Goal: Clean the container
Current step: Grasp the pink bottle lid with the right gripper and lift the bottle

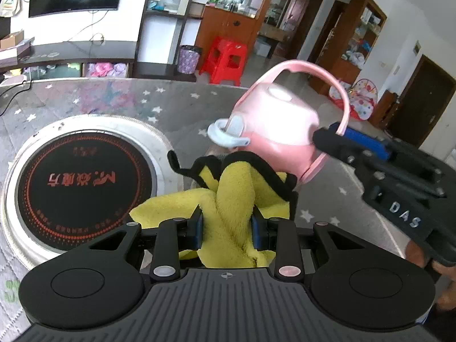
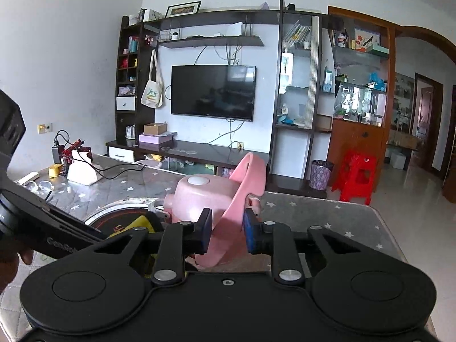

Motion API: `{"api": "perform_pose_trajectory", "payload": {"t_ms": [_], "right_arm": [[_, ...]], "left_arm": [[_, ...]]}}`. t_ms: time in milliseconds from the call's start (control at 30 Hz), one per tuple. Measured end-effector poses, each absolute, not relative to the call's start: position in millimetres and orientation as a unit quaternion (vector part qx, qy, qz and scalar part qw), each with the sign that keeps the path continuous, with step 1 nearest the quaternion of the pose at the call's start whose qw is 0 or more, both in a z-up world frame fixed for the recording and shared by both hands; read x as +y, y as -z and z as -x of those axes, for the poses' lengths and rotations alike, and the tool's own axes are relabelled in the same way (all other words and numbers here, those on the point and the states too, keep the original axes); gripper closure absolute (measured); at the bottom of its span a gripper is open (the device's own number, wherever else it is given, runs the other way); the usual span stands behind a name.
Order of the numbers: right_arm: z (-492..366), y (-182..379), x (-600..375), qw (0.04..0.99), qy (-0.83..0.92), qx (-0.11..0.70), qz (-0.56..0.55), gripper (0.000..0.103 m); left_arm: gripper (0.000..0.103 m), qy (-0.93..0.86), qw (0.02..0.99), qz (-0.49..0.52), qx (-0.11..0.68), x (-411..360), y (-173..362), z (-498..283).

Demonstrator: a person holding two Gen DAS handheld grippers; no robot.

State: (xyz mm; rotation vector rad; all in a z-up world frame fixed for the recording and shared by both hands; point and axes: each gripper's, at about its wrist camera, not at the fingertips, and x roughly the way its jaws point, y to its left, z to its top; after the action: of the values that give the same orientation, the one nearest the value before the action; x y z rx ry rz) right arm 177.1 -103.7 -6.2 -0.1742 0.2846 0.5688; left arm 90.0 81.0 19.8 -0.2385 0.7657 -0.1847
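Note:
A pink watering-can-shaped container (image 1: 273,131) with a looped handle (image 1: 342,105) and a pale blue spout piece (image 1: 228,136) is held tilted above the table. My left gripper (image 1: 228,222) is shut on a yellow cloth with black trim (image 1: 236,188), which reaches up to the container's underside. My right gripper (image 1: 330,134) comes in from the right and grips the handle. In the right wrist view, my right gripper (image 2: 228,228) is shut on the pink handle (image 2: 242,196), with the container body (image 2: 199,196) just beyond and the cloth (image 2: 142,222) at lower left.
A round induction cooktop (image 1: 82,182) is set into the grey star-patterned table (image 1: 128,99) left of the cloth. A white box with cables (image 2: 82,171) sits at the table's far left. A red stool (image 2: 356,176) and a bin (image 2: 320,173) stand on the floor beyond.

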Motion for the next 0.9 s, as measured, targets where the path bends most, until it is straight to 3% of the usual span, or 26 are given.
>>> {"api": "perform_pose_trajectory", "payload": {"t_ms": [700,900], "right_arm": [[-173,12,-97,0.952,-0.261,0.119,0.101,0.079],[-173,13,-96,0.953,-0.258,0.114,0.107,0.080]], "left_arm": [[0.071,0.077,0.888,0.129,0.435,76,39,-100],[0.071,0.084,0.893,0.121,0.425,73,24,-100]]}}
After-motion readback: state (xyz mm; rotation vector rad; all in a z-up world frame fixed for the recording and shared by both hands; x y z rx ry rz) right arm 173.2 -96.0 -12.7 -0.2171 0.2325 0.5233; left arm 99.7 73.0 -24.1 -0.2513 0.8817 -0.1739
